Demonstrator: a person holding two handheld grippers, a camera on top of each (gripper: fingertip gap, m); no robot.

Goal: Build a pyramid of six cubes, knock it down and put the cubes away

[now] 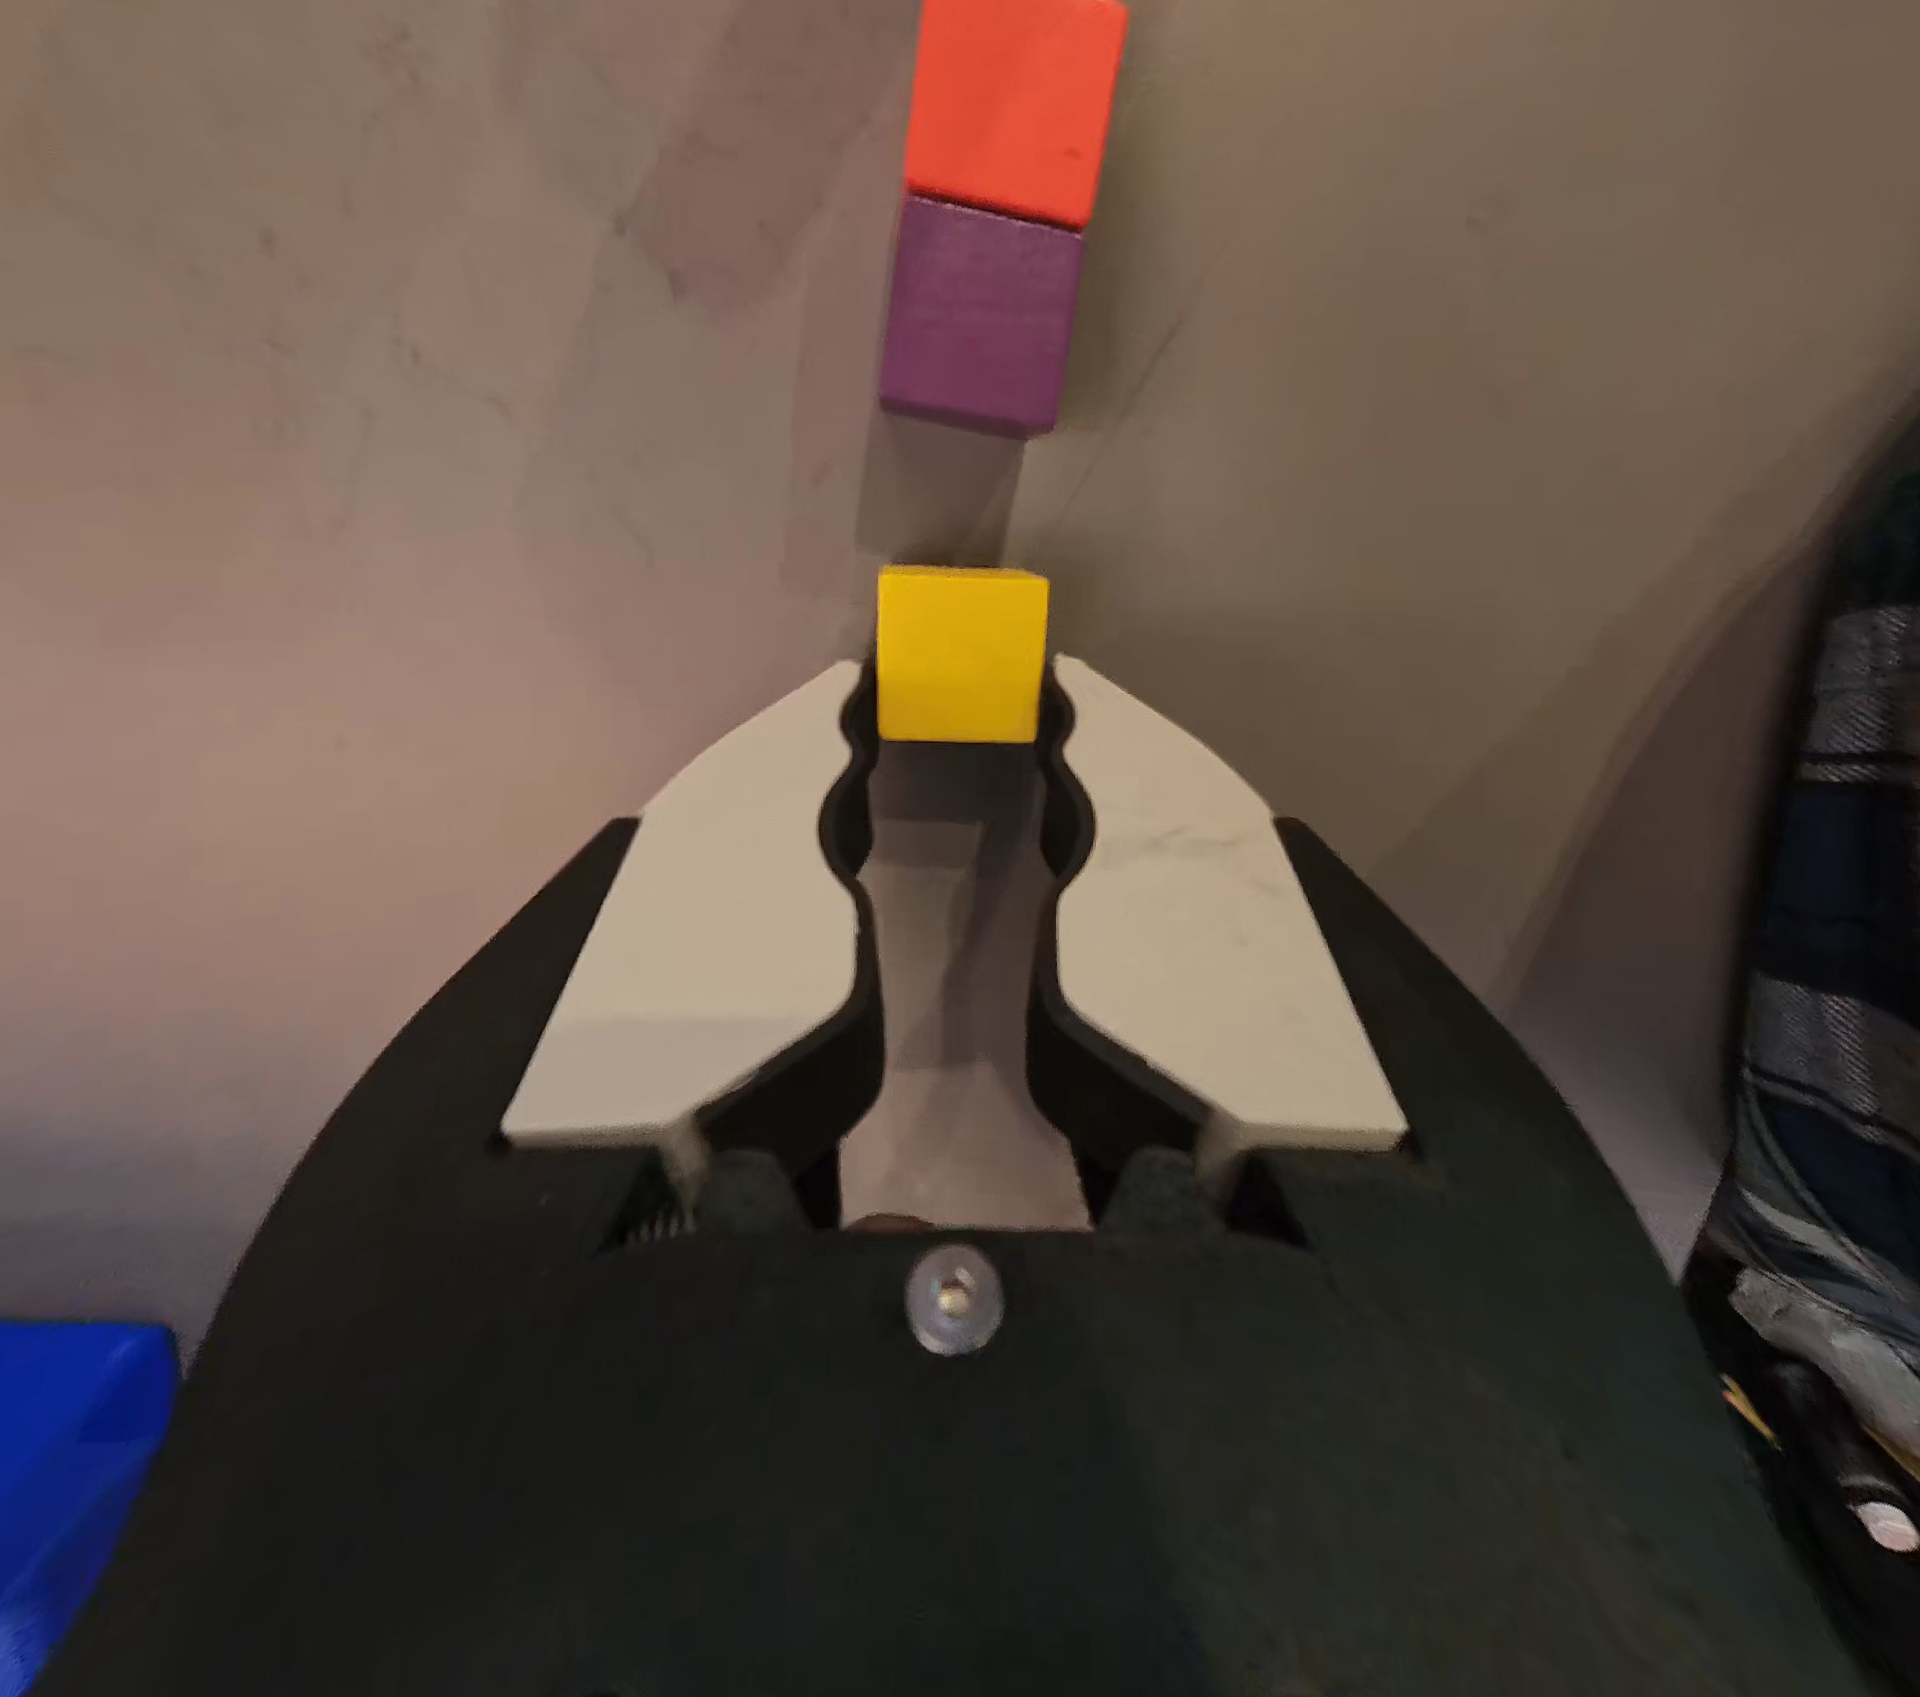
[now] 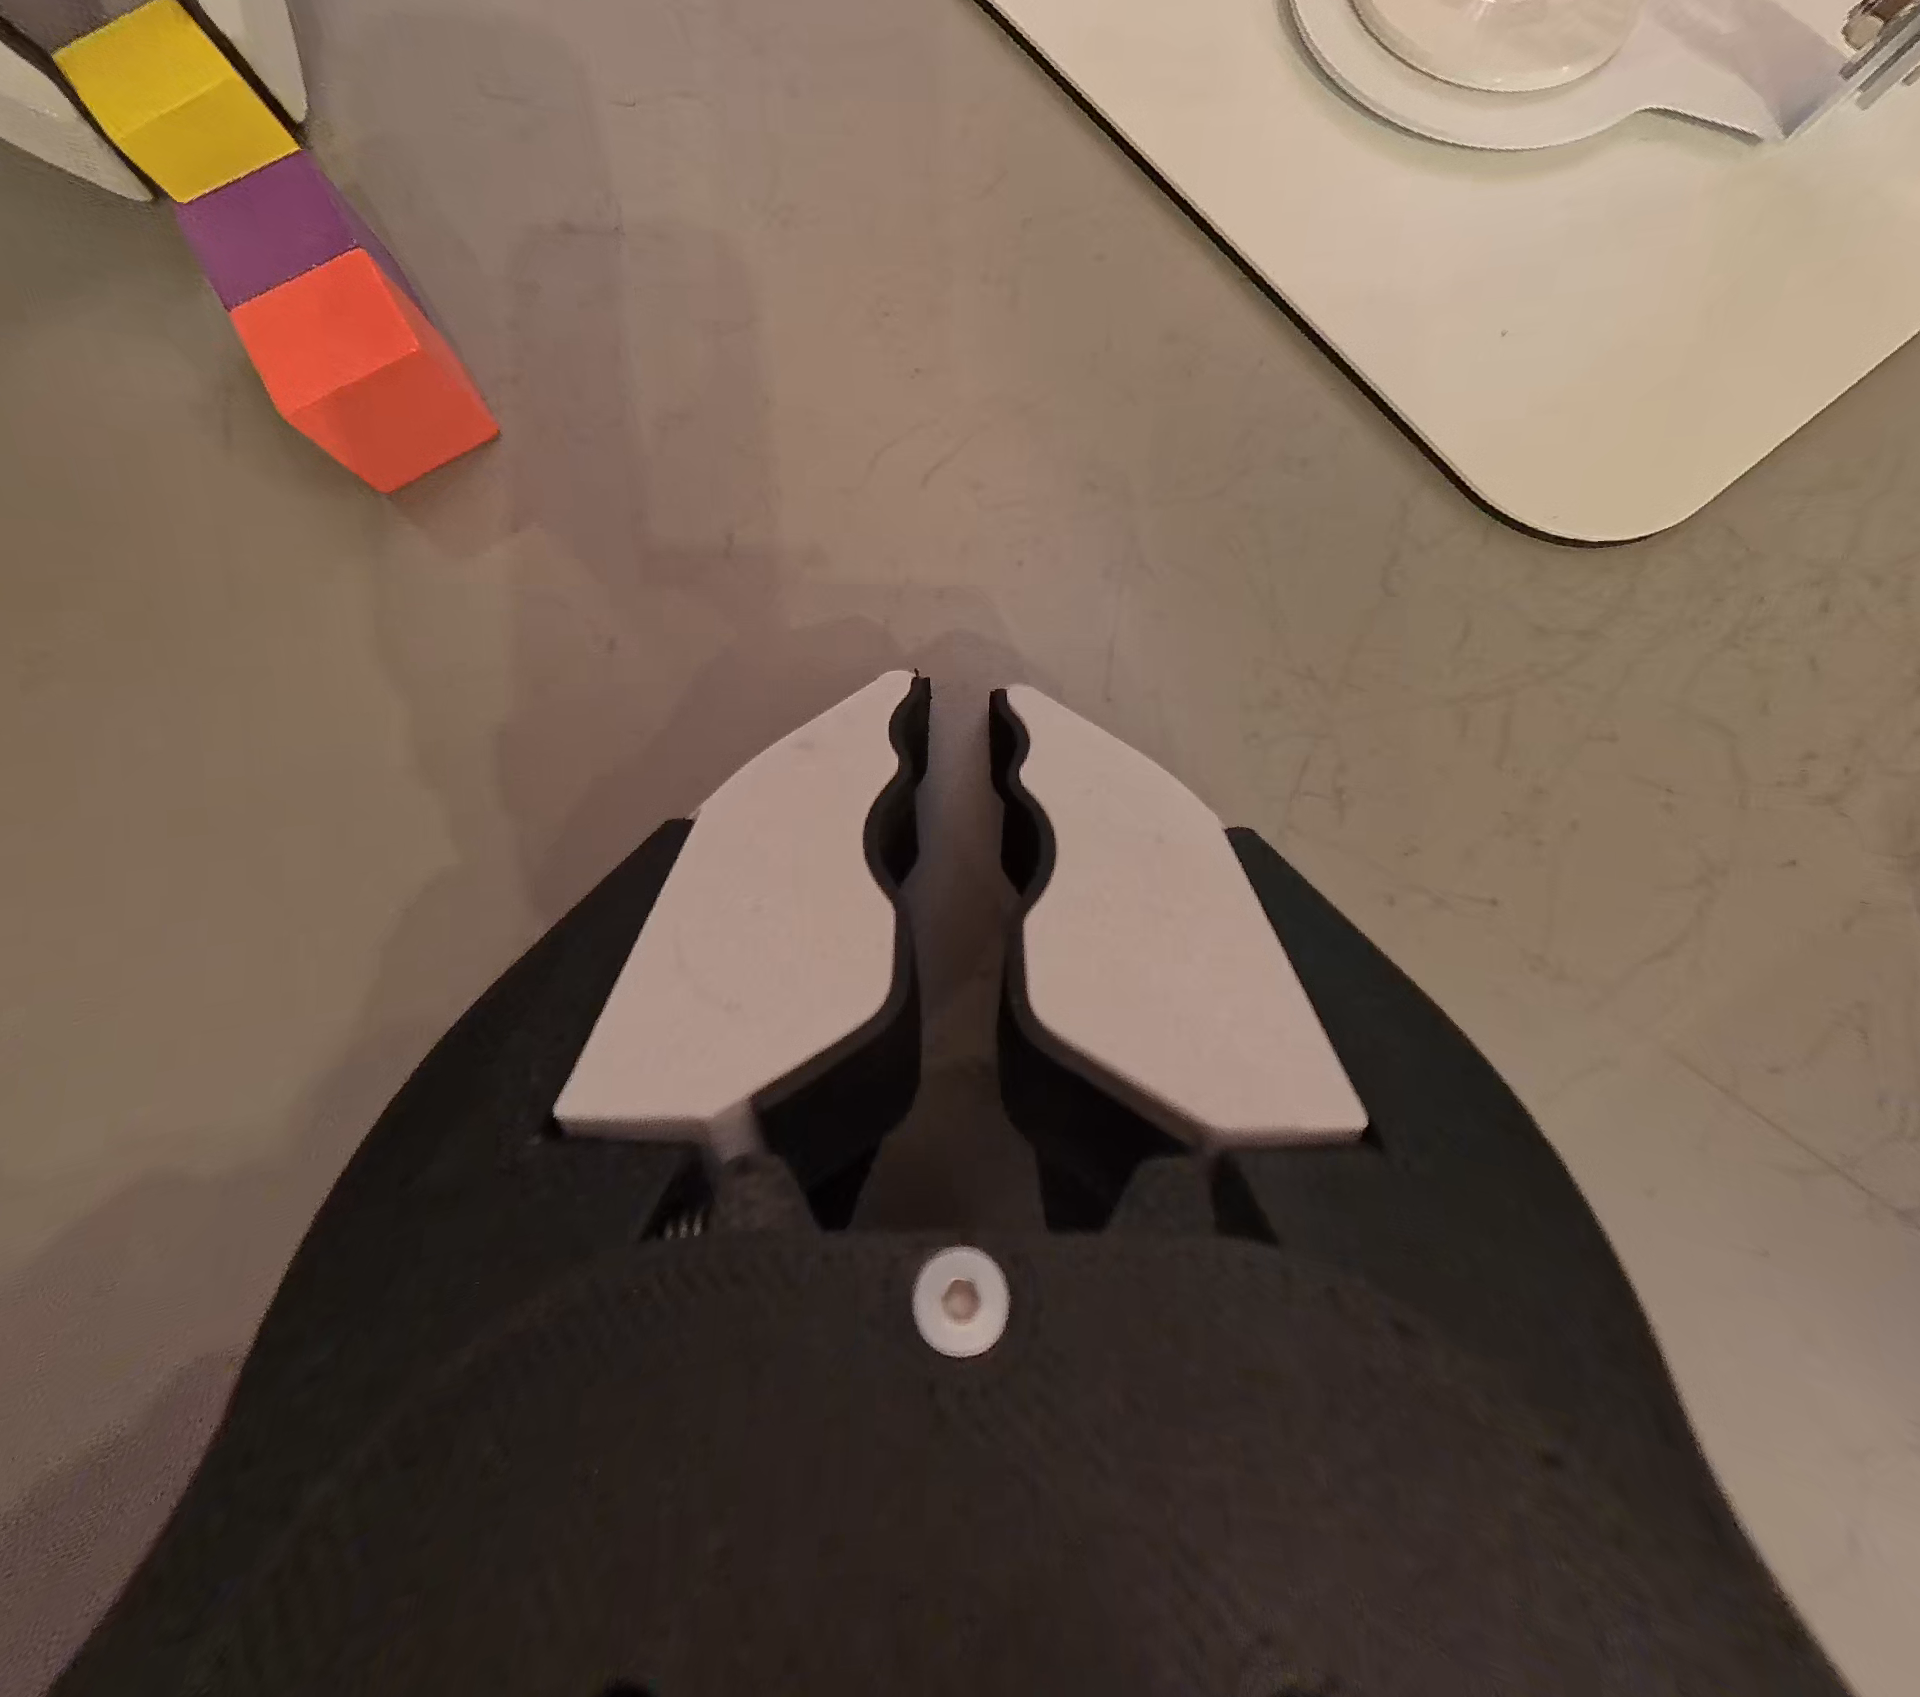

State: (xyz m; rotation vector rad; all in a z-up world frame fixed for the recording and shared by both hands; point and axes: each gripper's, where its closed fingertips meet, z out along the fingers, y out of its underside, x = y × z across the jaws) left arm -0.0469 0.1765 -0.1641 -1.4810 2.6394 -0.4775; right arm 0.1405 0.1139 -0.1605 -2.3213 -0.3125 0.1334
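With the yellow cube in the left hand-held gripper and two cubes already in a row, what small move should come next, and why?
Probably ease the yellow cube forward and down beside the purple cube, then let go. The left hand-held gripper grips it at the fingertips, in line with the purple and orange cubes, which sit touching on the table. A third cube there would likely finish the pyramid's base row.

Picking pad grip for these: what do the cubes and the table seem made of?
Cubes (yellow, purple, orange): probably painted wood, matte; faint grain lines show on the purple one. Table: hard, smooth, mottled grey, like sealed concrete or laminate.
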